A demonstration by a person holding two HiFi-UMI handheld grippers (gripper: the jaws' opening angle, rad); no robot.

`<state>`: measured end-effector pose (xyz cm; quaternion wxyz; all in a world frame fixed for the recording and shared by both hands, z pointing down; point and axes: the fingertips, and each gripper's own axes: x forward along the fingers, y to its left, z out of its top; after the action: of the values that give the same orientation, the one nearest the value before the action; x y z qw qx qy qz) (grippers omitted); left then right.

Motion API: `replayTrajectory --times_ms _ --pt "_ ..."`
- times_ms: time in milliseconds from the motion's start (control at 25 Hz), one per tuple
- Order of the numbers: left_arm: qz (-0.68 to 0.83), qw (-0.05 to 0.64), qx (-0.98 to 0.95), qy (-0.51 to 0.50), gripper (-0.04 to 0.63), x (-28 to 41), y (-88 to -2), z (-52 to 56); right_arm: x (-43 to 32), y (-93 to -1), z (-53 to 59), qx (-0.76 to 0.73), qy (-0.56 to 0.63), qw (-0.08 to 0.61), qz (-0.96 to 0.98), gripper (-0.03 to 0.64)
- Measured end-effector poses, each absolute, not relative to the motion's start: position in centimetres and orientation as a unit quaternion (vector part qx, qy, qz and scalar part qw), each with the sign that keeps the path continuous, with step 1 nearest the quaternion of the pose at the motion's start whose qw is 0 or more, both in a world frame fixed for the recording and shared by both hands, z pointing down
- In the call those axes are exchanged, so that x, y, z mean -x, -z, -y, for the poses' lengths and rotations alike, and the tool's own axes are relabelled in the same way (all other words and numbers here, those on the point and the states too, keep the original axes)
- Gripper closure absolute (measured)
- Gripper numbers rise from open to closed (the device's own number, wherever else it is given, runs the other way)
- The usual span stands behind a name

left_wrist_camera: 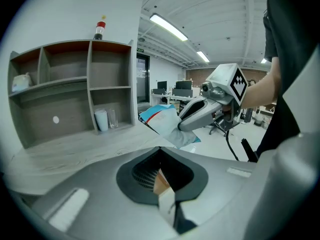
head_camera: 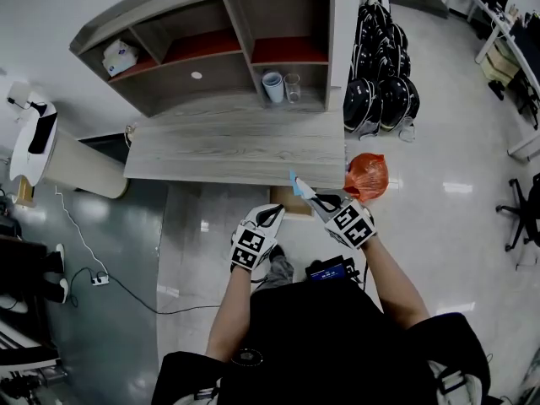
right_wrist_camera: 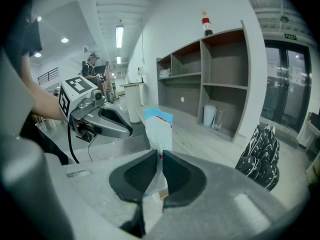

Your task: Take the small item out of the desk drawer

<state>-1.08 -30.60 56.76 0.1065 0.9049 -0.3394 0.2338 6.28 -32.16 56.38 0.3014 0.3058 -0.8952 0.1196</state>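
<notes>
A small white packet [head_camera: 296, 183] with blue and red print is pinched at its lower end by my right gripper [head_camera: 305, 194], which is shut on it. The packet hangs in the air just in front of the wooden desk's [head_camera: 228, 150] front edge. In the right gripper view the packet [right_wrist_camera: 159, 129] stands upright out of the closed jaws of the right gripper [right_wrist_camera: 160, 156]. My left gripper [head_camera: 274, 213] is beside it to the left, its jaws together with nothing held. The left gripper view shows the right gripper [left_wrist_camera: 200, 116] and the packet [left_wrist_camera: 162, 121] ahead. No drawer can be made out.
A shelf unit [head_camera: 245, 49] sits on the desk, with a white cup [head_camera: 273, 86] and a glass [head_camera: 293, 87] in a lower bay. An orange bag [head_camera: 367, 175] and several black helmets [head_camera: 380, 83] lie right of the desk. Cables [head_camera: 101, 277] run across the floor at left.
</notes>
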Motion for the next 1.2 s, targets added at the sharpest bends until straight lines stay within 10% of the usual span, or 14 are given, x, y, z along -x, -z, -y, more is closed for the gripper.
replayTrajectory --times_ms 1200 --pt "0.319 0.103 -0.915 -0.224 0.594 6.6 -57.8 15.2 -3.3 -56.0 18.3 -0.370 -0.141 0.272 0.877 0.578"
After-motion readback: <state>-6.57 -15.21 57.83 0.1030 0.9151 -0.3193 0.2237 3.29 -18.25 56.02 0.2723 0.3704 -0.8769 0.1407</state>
